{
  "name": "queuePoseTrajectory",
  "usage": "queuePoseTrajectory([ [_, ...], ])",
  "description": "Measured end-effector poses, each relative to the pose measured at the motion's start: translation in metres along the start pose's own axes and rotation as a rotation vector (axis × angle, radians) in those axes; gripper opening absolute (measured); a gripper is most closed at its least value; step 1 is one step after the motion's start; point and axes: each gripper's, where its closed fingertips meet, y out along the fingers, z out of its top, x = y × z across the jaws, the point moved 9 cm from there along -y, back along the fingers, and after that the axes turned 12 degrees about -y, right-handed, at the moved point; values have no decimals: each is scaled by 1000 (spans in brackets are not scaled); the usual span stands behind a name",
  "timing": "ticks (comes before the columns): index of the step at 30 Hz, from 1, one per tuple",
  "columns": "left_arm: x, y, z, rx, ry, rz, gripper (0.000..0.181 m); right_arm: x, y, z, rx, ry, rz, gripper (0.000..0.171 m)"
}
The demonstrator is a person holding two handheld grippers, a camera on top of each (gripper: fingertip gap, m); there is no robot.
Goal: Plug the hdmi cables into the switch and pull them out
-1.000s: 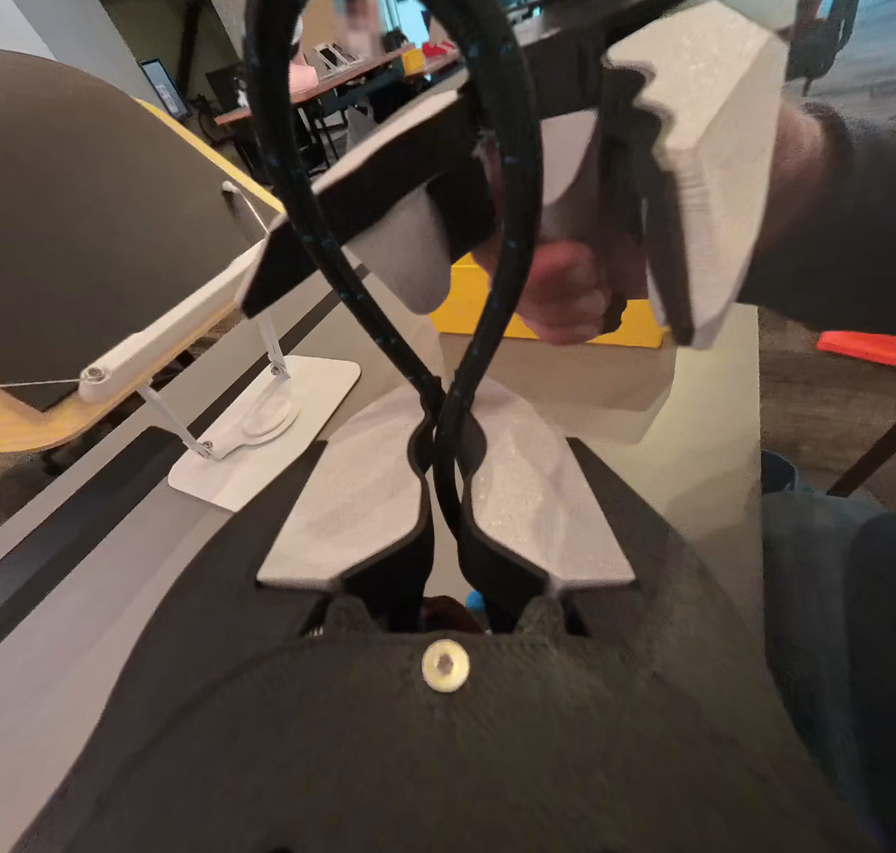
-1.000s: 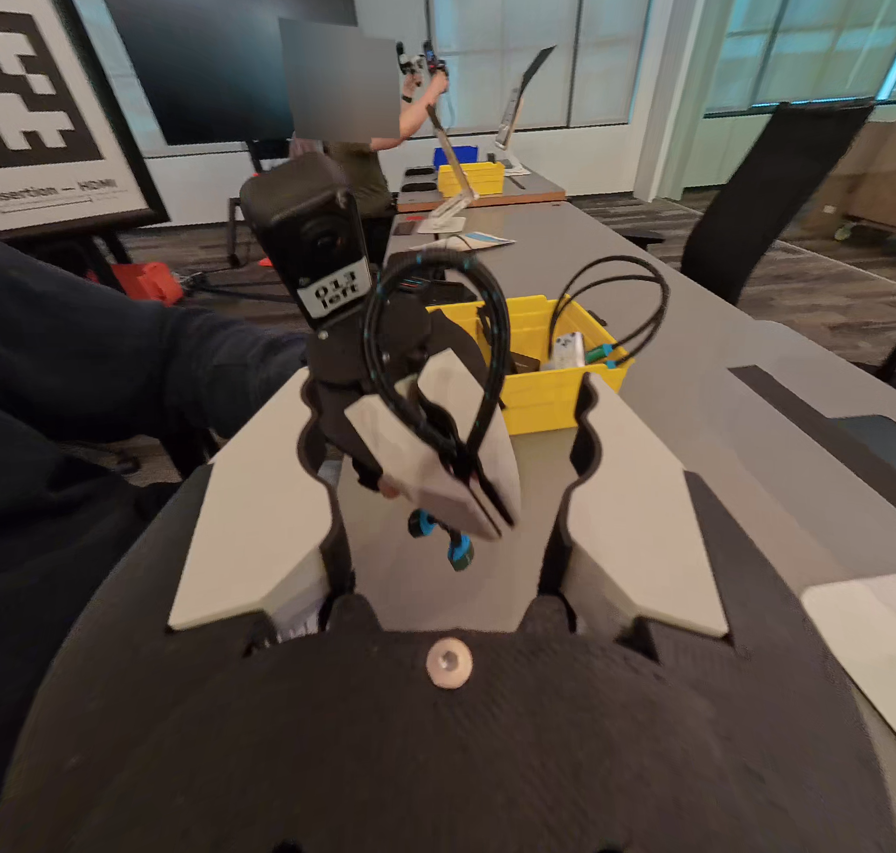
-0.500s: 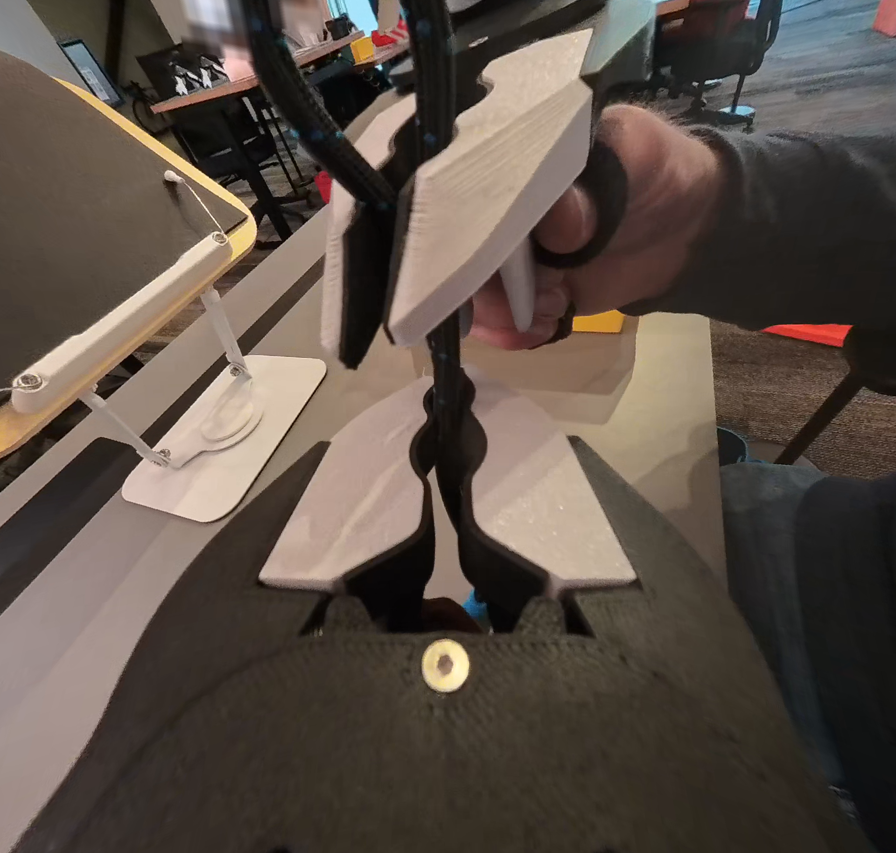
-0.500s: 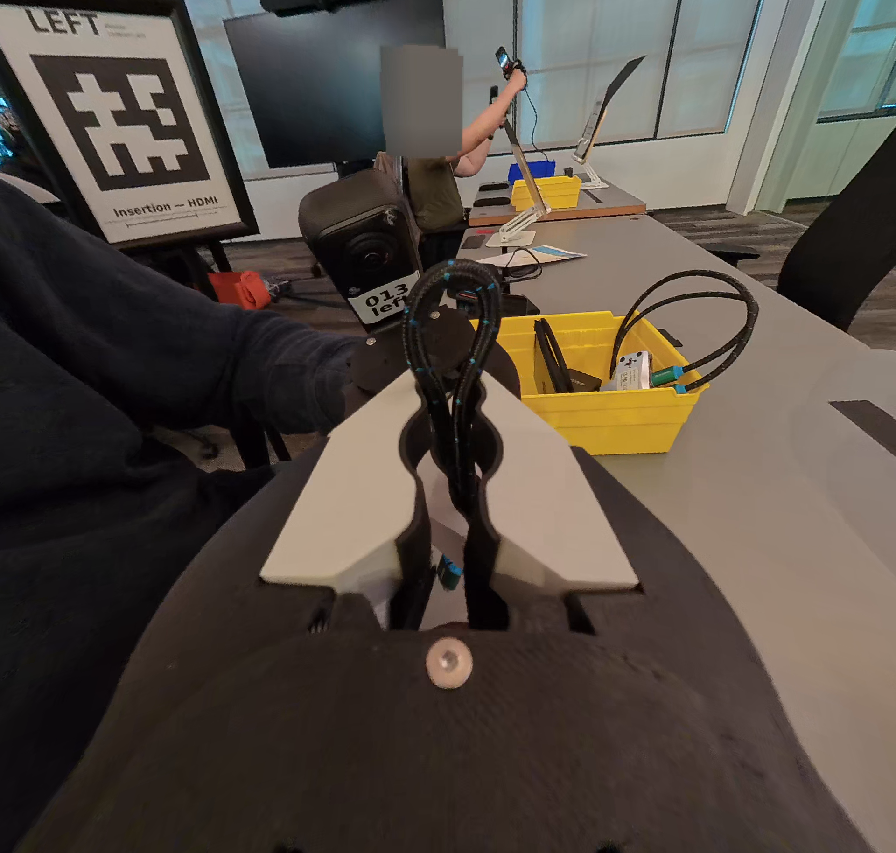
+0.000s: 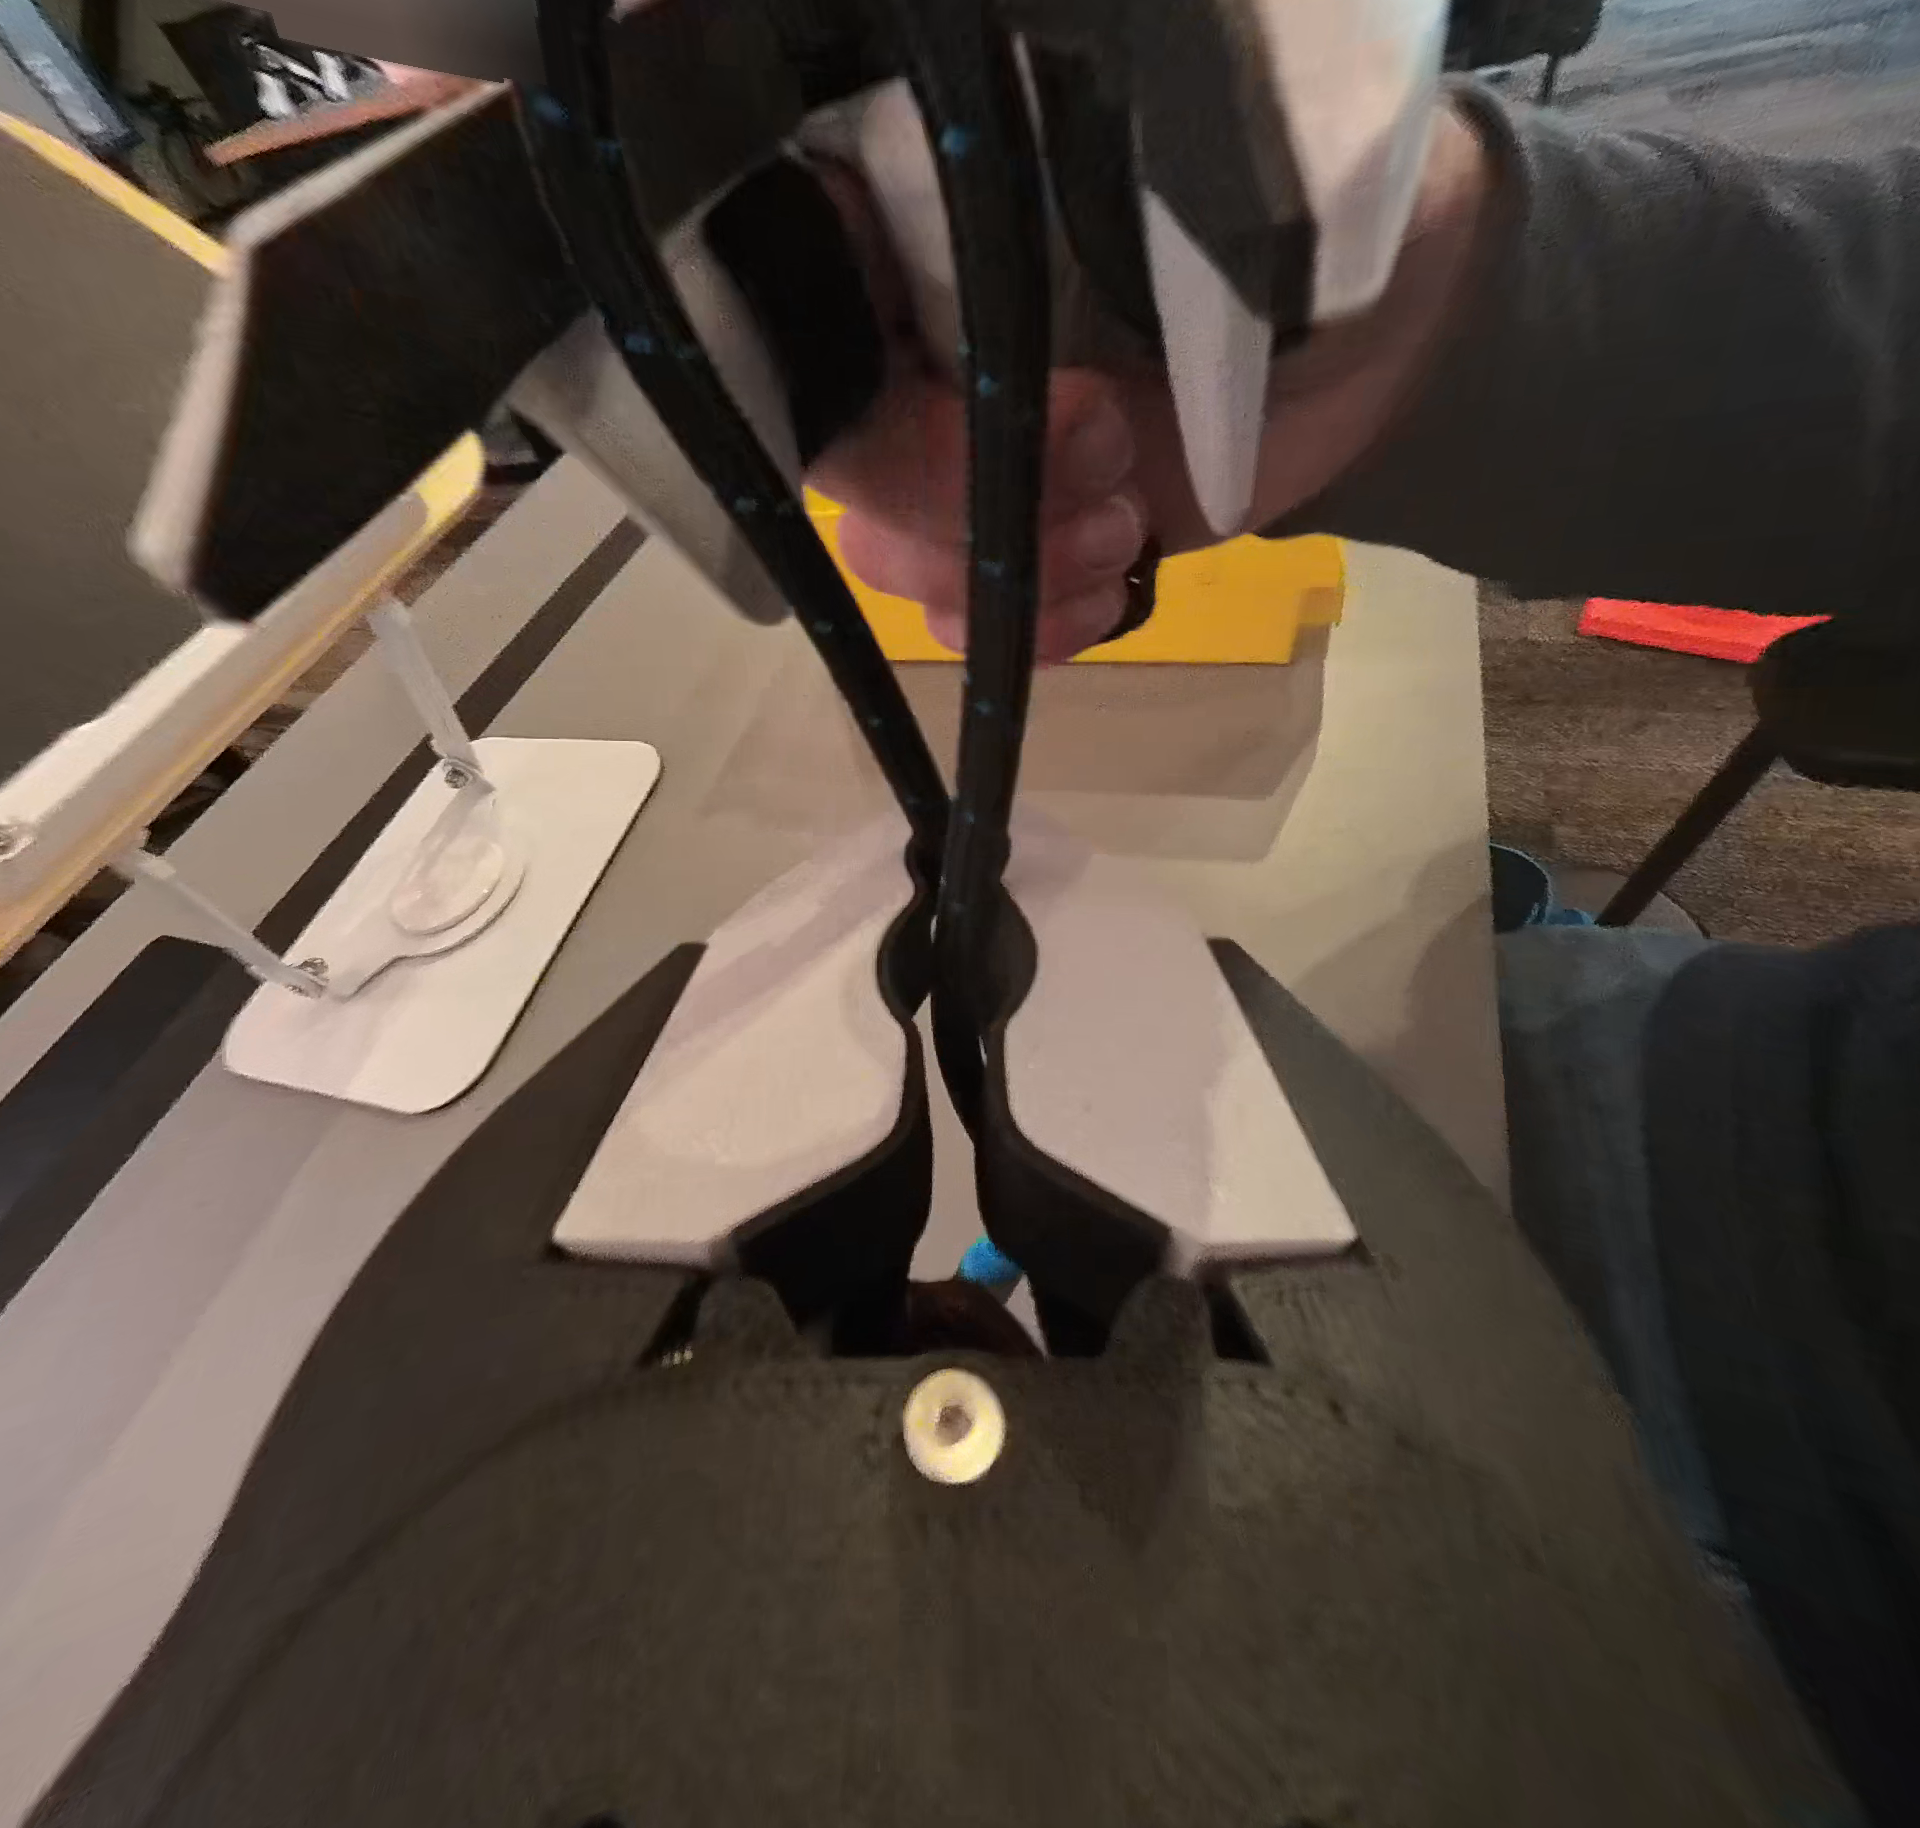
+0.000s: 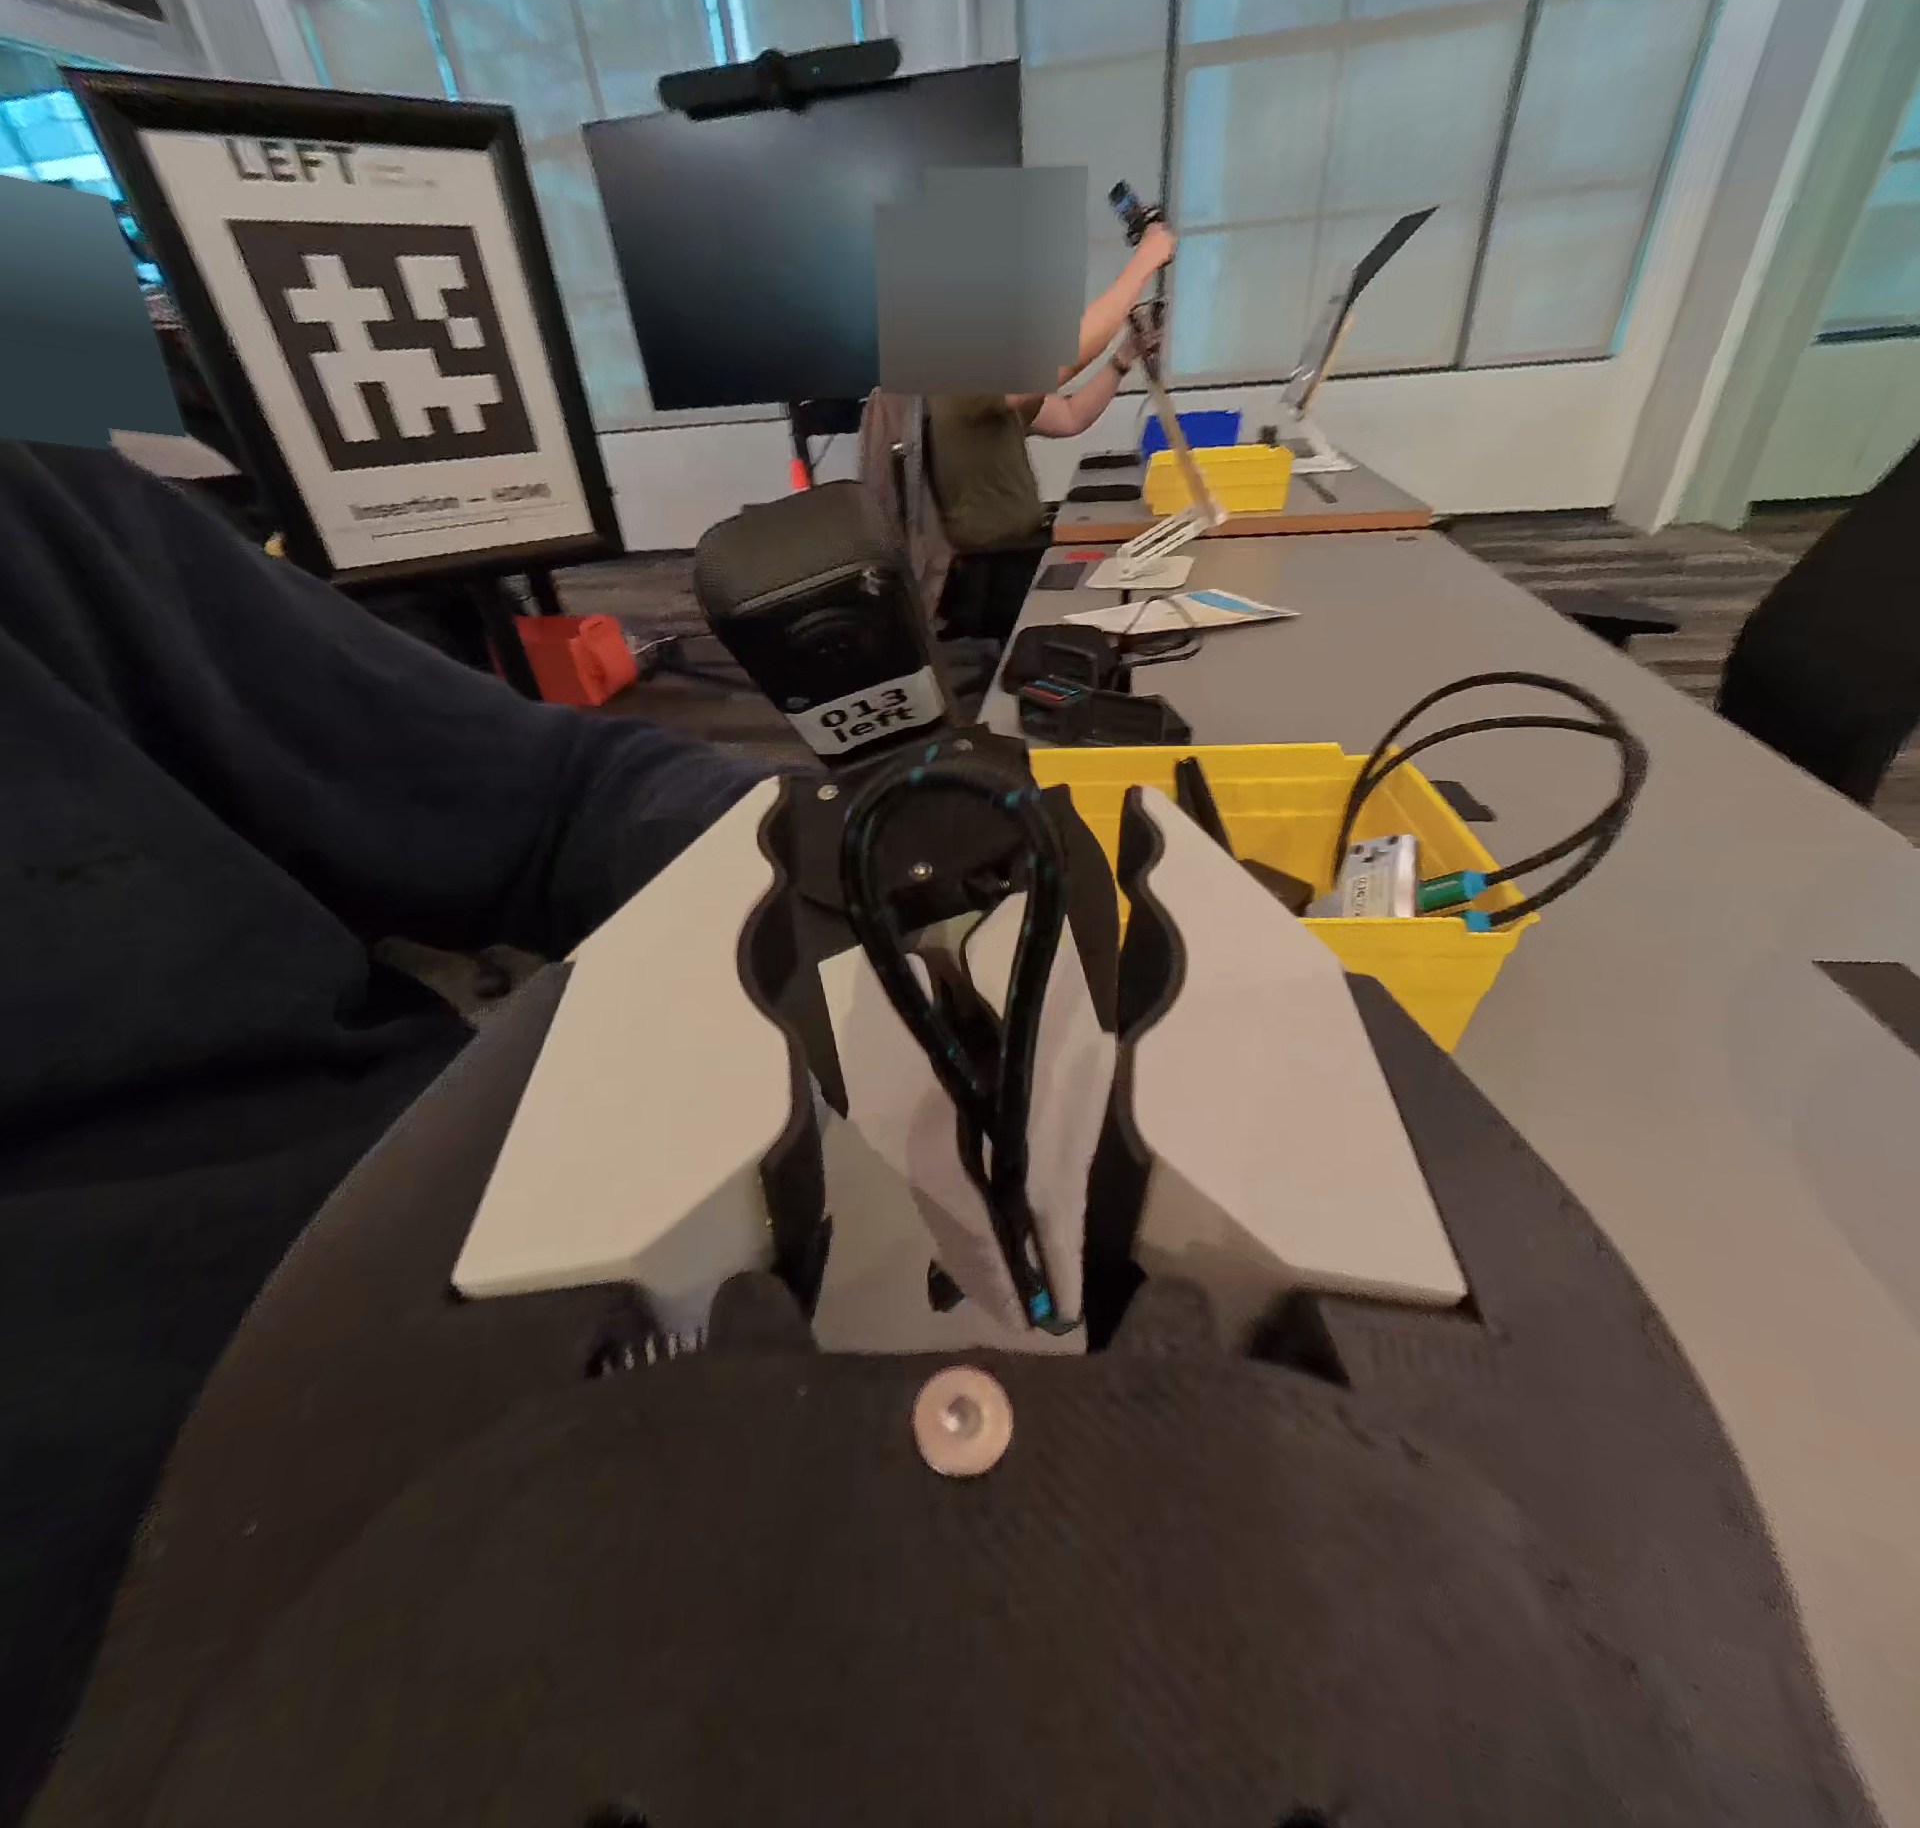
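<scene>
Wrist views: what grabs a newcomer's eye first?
The looped black braided cable, pinched in the shut left gripper at centre frame. The right gripper faces it with fingers spread either side of the loop. Behind, a yellow bin on the grey table holds more cables.

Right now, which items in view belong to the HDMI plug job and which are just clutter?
In the job:
- looped black cable, pinched by left gripper
- right gripper, open around it
- yellow bin holding second cable and small silver box

Lying about:
- white stand
- framed marker sign
- dark monitor
</scene>
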Motion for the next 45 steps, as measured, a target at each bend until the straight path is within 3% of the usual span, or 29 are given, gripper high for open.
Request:
queuePoseTrajectory([
  [1,3,1,-1,-26,-1,-50,3,0,2,1,-6,5,29,60],
  [3,2,2,-2,-26,1,-48,3,0,3,2,-12,-7,68,35],
  [14,-2,4,-9,-21,-28,-74,5,0,5,-6,-23,11,-14,26],
  [17,-4,1,-7,-2,-27,-91,17,1,4,-8,-17,6,-22,23],
  [20,-2,-4,2,30,-41,-148,48,-1,5,-10,-16,-4,3,20],
  [22,0,-4,8,29,-35,-194,54,-4,7,-10,-7,-10,32,19],
  [24,2,-3,13,48,-24,-243,45,-7,10,-9,-6,-16,65,18],
  [26,-1,-1,15,74,-40,-248,20,-12,12,-8,-14,-21,97,17],
  [30,-4,4,13,96,-25,-202,8,-11,11,-9,-35,-20,92,17],
  [36,-1,7,10,80,-28,-151,0,-7,9,-12,-52,-25,69,18],
  [41,-10,10,8,72,-1,100,0,0,3,-12,-159,-63,-116,24],
  [43,-12,9,8,91,7,195,0,-2,-1,-12,-178,-65,-169,41],
  [45,-16,5,9,133,-50,263,0,-2,-4,-16,-201,-49,-196,45],
])
